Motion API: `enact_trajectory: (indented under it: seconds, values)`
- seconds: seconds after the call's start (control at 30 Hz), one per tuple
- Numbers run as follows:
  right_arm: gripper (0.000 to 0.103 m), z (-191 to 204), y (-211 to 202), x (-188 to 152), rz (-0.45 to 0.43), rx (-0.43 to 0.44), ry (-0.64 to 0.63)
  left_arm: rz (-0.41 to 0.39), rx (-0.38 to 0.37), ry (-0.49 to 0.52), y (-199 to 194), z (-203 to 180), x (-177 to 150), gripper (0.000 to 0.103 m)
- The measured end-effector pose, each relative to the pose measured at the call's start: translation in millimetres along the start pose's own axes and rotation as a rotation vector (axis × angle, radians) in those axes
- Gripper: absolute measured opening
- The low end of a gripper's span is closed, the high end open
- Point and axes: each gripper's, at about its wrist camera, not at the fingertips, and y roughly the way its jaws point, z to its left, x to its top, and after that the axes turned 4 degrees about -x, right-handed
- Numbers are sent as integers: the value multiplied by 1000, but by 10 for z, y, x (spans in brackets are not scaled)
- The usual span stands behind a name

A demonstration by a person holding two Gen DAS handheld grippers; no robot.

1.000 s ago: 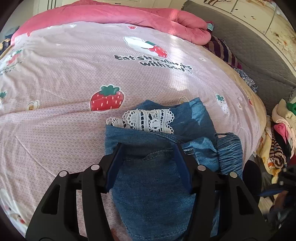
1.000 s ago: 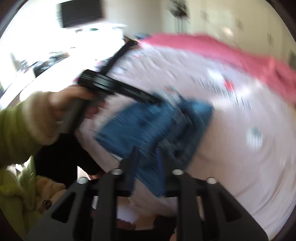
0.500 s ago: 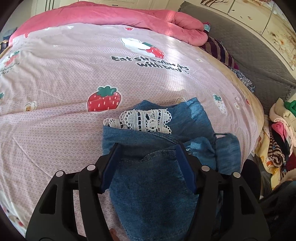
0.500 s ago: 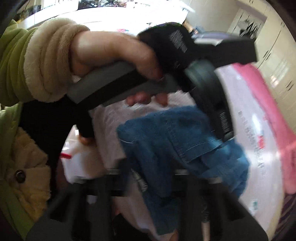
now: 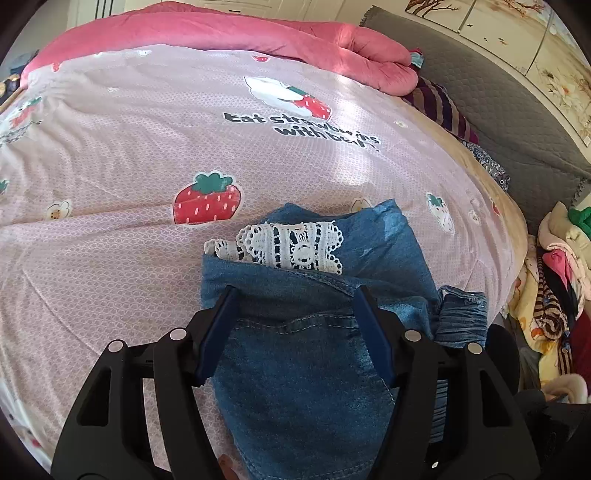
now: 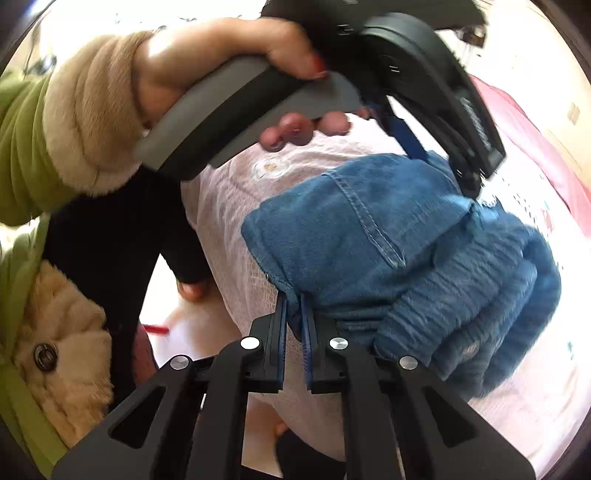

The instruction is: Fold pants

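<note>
Right wrist view first: the right gripper [image 6: 293, 306] has its blue-lined jaws squeezed almost together, and they're nipping the near edge of the denim pants [image 6: 388, 236] right at the hem. Just past that pinch the soft blue denim bunches up, with a stitched pocket seam running across it and a ribbed, gathered waistband [image 6: 476, 317] bulging to the right. Crowding the top of this view is the person's left hand [image 6: 207, 70] in a fuzzy cream cuff and green sleeve, wrapped round the grey handle of the other tool, which blocks much of the bed beyond. Over to the left wrist view: the left gripper [image 5: 295, 314] stands with jaws spread wide, having just been opening a touch; the pants lie between its fingers [image 5: 218, 332], but the pads aren't pressing the cloth. The pants [image 5: 303, 376] sit folded in a compact stack at the near edge of the bed, with a white lace trim [image 5: 288, 247] peeking out from under the top layer. Around them stretches the smooth pink strawberry-print bedsheet [image 5: 147, 147], with a plush, thick pink blanket [image 5: 258, 33] rolled along the far side. A grey quilted sofa [image 5: 498, 96] lies to the right, and a heap of colourful clothes [image 5: 554, 280] is piled beside the bed.
</note>
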Motion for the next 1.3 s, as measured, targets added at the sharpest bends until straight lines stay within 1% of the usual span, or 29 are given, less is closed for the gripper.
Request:
enact_trajectory:
  seconds: [0.03, 0.1, 0.13, 0.17, 0.23, 0.37, 0.43, 0.5, 0.57, 0.77, 0.87, 0.97, 1.07, 1.3]
  values:
    - [11, -6, -21, -3, -7, 4, 31, -2, 3, 2, -8, -6, -2, 56]
    - [21, -50, -108, -17, -35, 34, 108, -11, 9, 8, -26, -28, -9, 56]
    - [30, -65, -178, -15, -56, 56, 148, -13, 10, 7, -35, -35, -12, 56]
    - [38, -71, -234, -11, -72, 66, 168, -15, 9, 8, -47, -42, -14, 56]
    - [45, -42, -378, 25, -111, 72, 181, -22, 11, 11, -83, -59, -15, 56]
    - [52, -31, -564, 106, -147, 55, 182, -49, 9, 13, -191, -101, -16, 56]
    - [56, -23, -641, 128, -163, 54, 194, -69, 13, 17, -271, -127, -15, 58]
    - [59, 17, -658, 113, -170, 43, 197, -82, 19, 25, -337, -152, -14, 58]
    - [68, 28, -711, 114, -185, 23, 201, -105, 33, 43, -433, -195, -19, 59]
    - [75, -51, -853, 27, -232, -23, 253, -161, 51, 63, -678, -290, -45, 65]
    - [79, -132, -897, 10, -252, -54, 289, -180, 63, 71, -762, -337, -90, 70]
    - [80, -235, -955, -20, -269, -79, 332, -189, 70, 77, -824, -376, -141, 73]
    - [84, -314, -990, -45, -284, -111, 373, -198, 76, 81, -875, -410, -194, 80]
    - [89, -507, -1030, -111, -298, -157, 472, -209, 87, 87, -938, -449, -290, 88]
